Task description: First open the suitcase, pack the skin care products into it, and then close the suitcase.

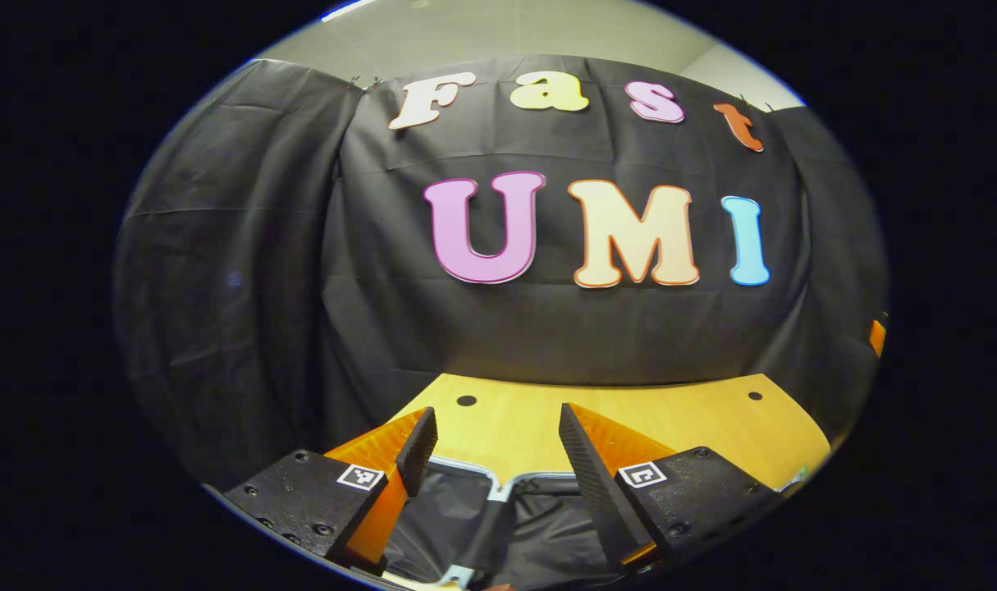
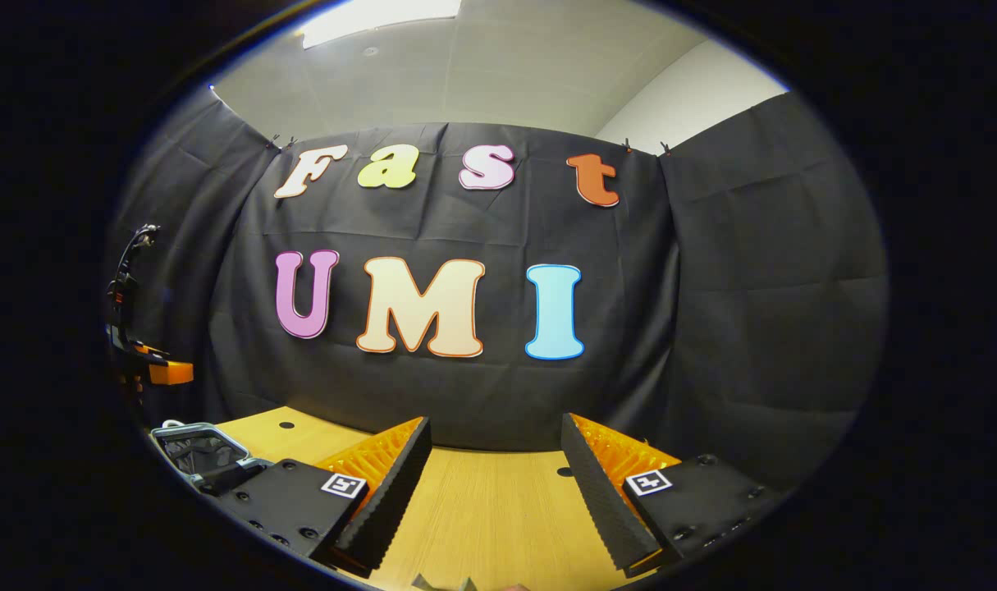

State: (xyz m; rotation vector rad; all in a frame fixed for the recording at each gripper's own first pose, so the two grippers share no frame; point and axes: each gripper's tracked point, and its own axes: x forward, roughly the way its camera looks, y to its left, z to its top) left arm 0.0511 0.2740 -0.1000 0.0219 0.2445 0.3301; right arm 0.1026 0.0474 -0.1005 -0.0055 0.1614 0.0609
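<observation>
Lying open on the wooden table (image 1: 711, 427), the suitcase (image 1: 498, 525), directly under the left gripper (image 1: 494, 455) in the left gripper view: black lining facing up, silver frame edge (image 1: 473, 469) running crosswise between the fingers, with a dark strap or divider slanting down from it. Long axis impossible to tell, too little of the case being in sight. Reappearing at the far left edge of the right gripper view, the suitcase (image 2: 203, 451), a rounded silver-rimmed corner with dark lining inside, sitting near the table's back edge, close to the black cloth wall (image 2: 752, 328).

Hanging above the lining, the left gripper, fingers spread wide, gripping nothing, touching nothing visible. Hovering over bare wood, the right gripper (image 2: 498, 476), well apart from the case, fingers likewise parted wide and holding nothing. Showing beyond the suitcase at the left of the right gripper view, an orange-and-black gripper body (image 2: 157, 369), with its finger state impossible to tell from there.
</observation>
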